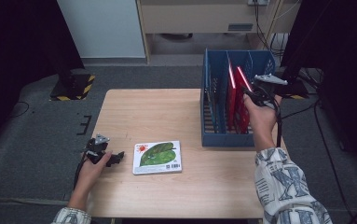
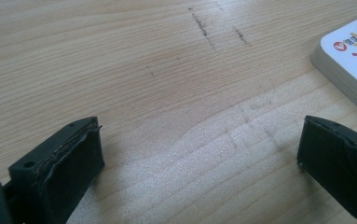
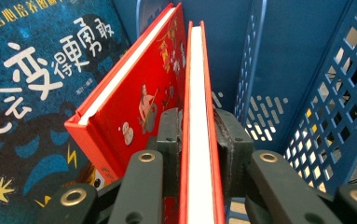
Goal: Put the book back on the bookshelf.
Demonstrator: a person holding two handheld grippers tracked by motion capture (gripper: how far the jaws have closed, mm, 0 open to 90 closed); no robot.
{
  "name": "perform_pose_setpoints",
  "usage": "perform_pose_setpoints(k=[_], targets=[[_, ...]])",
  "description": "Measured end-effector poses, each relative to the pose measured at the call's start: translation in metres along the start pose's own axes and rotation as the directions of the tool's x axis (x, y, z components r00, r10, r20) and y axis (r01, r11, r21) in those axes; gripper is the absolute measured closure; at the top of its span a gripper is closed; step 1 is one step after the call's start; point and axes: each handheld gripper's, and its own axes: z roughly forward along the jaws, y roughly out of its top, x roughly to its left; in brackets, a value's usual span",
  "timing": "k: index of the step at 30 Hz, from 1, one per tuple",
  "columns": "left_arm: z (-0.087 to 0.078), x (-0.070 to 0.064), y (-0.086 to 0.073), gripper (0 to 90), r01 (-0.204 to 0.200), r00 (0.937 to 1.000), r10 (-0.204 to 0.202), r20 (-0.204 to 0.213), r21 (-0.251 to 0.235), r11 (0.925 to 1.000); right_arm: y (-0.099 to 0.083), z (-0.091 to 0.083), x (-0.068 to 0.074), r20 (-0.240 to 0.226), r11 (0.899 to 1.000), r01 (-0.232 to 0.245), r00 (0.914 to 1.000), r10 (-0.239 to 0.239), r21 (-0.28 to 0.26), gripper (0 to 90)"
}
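Observation:
A blue slotted file rack [image 1: 223, 137] stands at the right of the wooden table [image 1: 157, 112]. Two red hardcover books stand in it. My right gripper [image 1: 256, 92] is shut on the edge of the right-hand red book [image 3: 199, 93], its jaws pressing both covers. The other red book [image 3: 134, 93] leans to its left. A dark blue book [image 3: 27, 93] fills the slot beyond. A green-leaf picture book [image 1: 157, 157] lies flat near the front. My left gripper [image 1: 116, 158] rests open on the table just left of that picture book [image 2: 353, 51], with nothing between its jaws.
The rack's perforated blue wall [image 3: 334, 93] stands close on the right of the held book. Bare wood [image 2: 167, 93] lies ahead of the left gripper. Dark floor, cables and a black stand [image 1: 73, 84] surround the table.

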Motion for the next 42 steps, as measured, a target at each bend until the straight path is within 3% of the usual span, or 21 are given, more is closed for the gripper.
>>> perform_pose_setpoints(k=[15,29,42], targets=[[0.0001,-0.0002,0.0001,0.0,-0.001,1.0,0.001,0.0,0.0,1.0,0.0073,0.0017,-0.0049,-0.002,0.999,-0.003,1.0,0.003,0.041,74.5],[0.0002,-0.0005,0.0003,0.0,-0.004,1.0,0.004,0.002,0.002,1.0,0.0092,0.0025,-0.0014,0.031,0.997,0.023,0.9992,-0.026,0.072,77.4],[0.0004,-0.0011,0.0005,0.0,-0.004,1.0,0.004,0.004,0.001,1.0,0.0073,0.0029,0.0006,0.08,0.999,0.004,0.9968,-0.007,0.039,79.2]])
